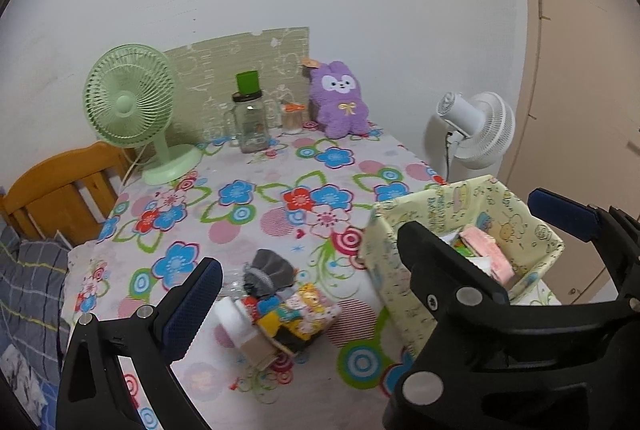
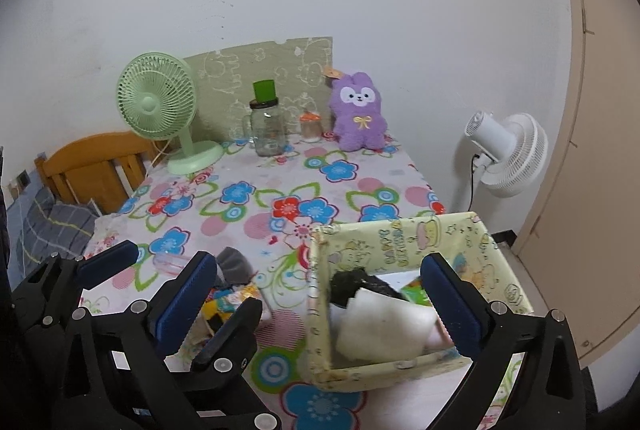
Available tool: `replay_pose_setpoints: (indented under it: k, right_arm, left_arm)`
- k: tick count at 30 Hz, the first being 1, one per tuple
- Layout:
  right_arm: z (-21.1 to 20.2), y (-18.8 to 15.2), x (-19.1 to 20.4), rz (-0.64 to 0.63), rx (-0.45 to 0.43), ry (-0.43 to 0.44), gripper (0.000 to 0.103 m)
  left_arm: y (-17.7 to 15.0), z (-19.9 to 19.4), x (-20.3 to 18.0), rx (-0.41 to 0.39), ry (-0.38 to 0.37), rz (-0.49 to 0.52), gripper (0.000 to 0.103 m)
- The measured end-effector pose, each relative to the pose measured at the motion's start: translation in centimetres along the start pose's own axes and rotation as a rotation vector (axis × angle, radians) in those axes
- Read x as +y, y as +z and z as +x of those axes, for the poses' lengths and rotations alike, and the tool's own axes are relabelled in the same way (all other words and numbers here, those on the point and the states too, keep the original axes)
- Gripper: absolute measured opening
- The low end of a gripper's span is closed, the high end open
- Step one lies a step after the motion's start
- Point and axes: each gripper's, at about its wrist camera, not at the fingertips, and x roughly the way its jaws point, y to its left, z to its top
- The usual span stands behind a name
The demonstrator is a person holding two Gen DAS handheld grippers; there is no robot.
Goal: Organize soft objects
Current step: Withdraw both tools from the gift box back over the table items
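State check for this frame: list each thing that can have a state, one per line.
left gripper: open, nothing between the pads
right gripper: open wide, empty, over the box
fabric box: upright, partly filled with soft items
pile of soft items: loose on the table, outside the box
glass jar: upright, lid on
green fan: upright
purple plush: sitting upright against the wall

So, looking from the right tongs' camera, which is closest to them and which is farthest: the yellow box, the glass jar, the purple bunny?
From the right tongs:
1. Yellow box, right below them, near edge of the table.
2. Glass jar, far side, toward the left.
3. Purple bunny, at the back against the wall, on the right.

Jar and bunny are close to call; the bunny looks slightly farther back.
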Motion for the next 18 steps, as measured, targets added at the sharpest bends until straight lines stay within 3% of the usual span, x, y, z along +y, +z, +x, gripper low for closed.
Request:
replay_pose_setpoints:
  k: [18]
  right_arm:
    - [2.7, -1.0, 4.1, 0.008, 0.053, 0.084, 0.103]
  left_arm:
    - [-1.9, 0.9, 4.5, 0.027, 0.053, -0.033, 0.103]
